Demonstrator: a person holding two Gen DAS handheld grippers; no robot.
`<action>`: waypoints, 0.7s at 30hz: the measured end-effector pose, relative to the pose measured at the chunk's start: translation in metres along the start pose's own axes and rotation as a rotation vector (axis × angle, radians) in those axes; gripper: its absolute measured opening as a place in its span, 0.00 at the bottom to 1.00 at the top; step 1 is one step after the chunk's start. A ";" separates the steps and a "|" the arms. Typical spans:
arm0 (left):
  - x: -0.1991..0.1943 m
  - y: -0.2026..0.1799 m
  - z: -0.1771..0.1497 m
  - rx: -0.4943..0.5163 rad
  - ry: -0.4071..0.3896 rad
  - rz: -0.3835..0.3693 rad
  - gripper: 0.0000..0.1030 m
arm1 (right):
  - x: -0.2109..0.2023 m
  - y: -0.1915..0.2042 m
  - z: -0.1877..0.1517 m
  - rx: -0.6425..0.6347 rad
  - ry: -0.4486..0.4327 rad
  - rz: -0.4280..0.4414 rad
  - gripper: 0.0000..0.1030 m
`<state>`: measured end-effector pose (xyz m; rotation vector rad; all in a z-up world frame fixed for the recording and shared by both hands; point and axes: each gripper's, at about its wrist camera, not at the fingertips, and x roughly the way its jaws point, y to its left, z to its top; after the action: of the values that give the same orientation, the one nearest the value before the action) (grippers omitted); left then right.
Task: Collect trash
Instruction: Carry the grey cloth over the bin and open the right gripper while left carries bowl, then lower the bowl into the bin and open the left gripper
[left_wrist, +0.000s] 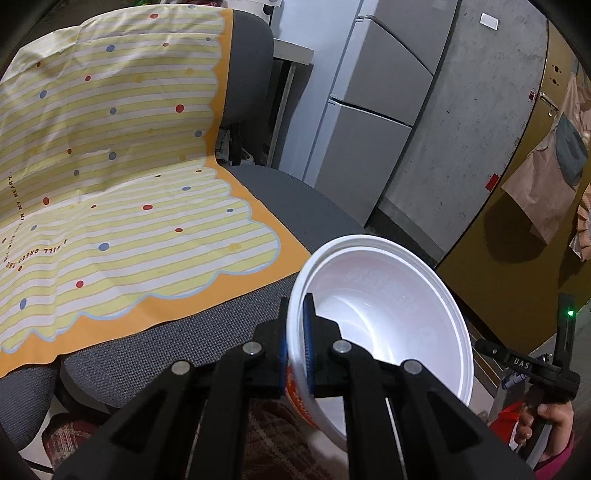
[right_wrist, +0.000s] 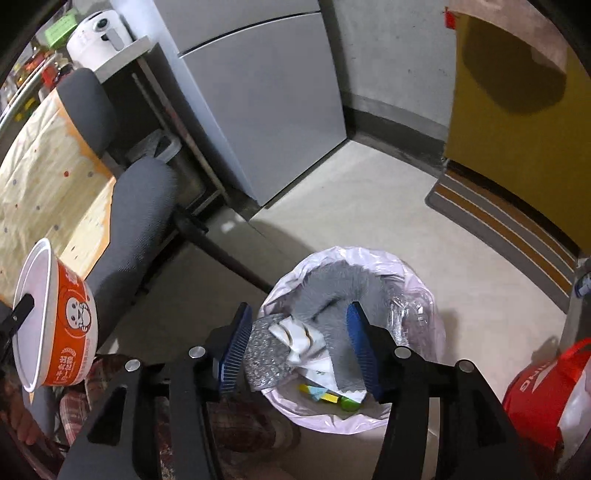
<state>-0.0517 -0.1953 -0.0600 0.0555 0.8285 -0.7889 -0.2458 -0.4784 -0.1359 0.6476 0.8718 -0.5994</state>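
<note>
My left gripper (left_wrist: 297, 332) is shut on the rim of an empty instant-noodle bowl (left_wrist: 388, 314), white inside and orange outside, holding it tilted beside the chair seat. The same bowl (right_wrist: 70, 325) shows at the left of the right wrist view. My right gripper (right_wrist: 299, 310) stands open above a trash bin lined with a pink bag (right_wrist: 424, 288). Inside the bin lie a grey sheet (right_wrist: 343, 280), a crumpled white wrapper (right_wrist: 295, 336), a silvery foil piece (right_wrist: 266, 354) and small coloured scraps. The grey sheet runs close by the right pad; neither pad presses on anything.
A grey office chair (left_wrist: 280, 192) draped with a yellow striped cloth (left_wrist: 110, 166) stands left of the bin. A grey fridge (right_wrist: 266, 99) and a yellow door (right_wrist: 517, 122) with a striped mat (right_wrist: 509, 229) are behind. A red bag (right_wrist: 535, 387) sits at the right.
</note>
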 end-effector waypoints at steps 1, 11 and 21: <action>0.001 -0.002 0.000 0.004 0.003 -0.005 0.05 | -0.004 0.000 0.001 0.002 -0.012 0.005 0.53; 0.035 -0.071 -0.008 0.150 0.069 -0.174 0.05 | -0.053 -0.016 0.016 0.052 -0.194 0.019 0.55; 0.083 -0.146 -0.011 0.280 0.149 -0.354 0.33 | -0.088 -0.053 0.029 0.118 -0.331 -0.016 0.58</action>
<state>-0.1192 -0.3472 -0.0872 0.2226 0.8752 -1.2443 -0.3134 -0.5161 -0.0621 0.6255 0.5352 -0.7521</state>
